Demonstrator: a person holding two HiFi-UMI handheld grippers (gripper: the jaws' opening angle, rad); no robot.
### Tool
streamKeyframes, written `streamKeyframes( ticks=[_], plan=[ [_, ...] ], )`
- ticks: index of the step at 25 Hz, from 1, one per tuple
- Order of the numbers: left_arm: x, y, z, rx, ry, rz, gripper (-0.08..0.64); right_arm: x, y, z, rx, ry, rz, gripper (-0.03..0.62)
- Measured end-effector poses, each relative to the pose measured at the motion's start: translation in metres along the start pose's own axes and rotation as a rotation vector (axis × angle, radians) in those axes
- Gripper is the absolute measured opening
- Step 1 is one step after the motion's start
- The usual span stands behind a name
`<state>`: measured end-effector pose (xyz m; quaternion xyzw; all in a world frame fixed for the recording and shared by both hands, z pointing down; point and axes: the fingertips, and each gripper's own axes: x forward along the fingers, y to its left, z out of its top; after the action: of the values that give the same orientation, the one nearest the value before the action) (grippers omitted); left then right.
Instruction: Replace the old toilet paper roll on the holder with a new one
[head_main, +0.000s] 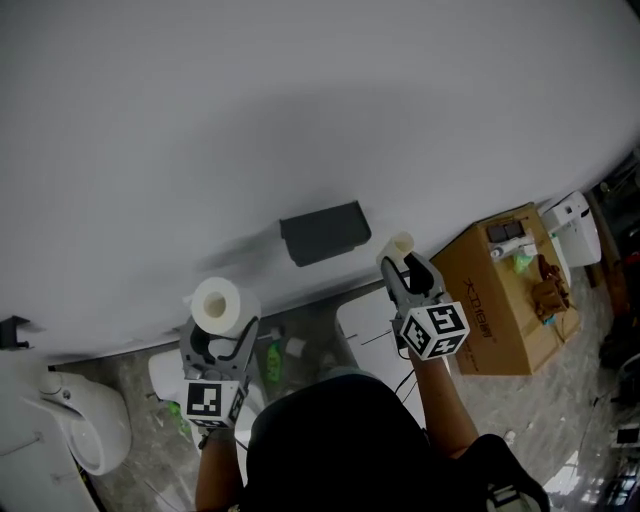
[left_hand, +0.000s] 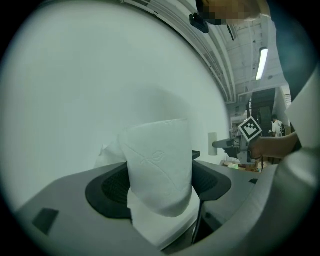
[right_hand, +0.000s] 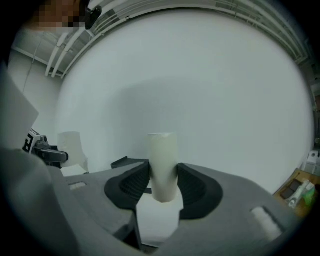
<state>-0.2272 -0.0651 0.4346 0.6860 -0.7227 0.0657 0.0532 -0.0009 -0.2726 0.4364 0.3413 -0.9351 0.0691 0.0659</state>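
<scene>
A dark grey holder (head_main: 322, 232) is fixed to the white wall, with nothing on it. My left gripper (head_main: 220, 335) is shut on a full white toilet paper roll (head_main: 216, 304), held upright below and left of the holder. In the left gripper view the roll (left_hand: 160, 165) fills the gap between the pads. My right gripper (head_main: 404, 266) is shut on a thin, pale, nearly bare old roll (head_main: 400, 245) just right of the holder. In the right gripper view that old roll (right_hand: 163, 165) stands upright between the pads, with the holder (right_hand: 127, 162) behind it to the left.
A brown cardboard box (head_main: 505, 290) sits on the floor at the right, with a white appliance (head_main: 575, 225) beyond it. A white toilet (head_main: 85, 420) is at the lower left. A green bottle (head_main: 272, 360) and small items lie on the floor by the wall.
</scene>
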Motion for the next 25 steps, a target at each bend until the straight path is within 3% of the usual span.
streamKeyframes(
  ticks=[3, 12, 25],
  plan=[
    [0.006, -0.002, -0.008, 0.039, -0.01, -0.047, 0.376, -0.017, 0.002, -0.012, 0.014, 0.014, -0.025, 0.172],
    [0.025, -0.027, -0.012, 0.042, 0.001, -0.16, 0.376, -0.063, 0.008, -0.036, 0.037, 0.049, -0.085, 0.172],
    [0.085, -0.063, 0.024, 0.057, -0.032, -0.272, 0.376, -0.123, -0.021, -0.053, 0.096, 0.045, -0.228, 0.172]
  ],
)
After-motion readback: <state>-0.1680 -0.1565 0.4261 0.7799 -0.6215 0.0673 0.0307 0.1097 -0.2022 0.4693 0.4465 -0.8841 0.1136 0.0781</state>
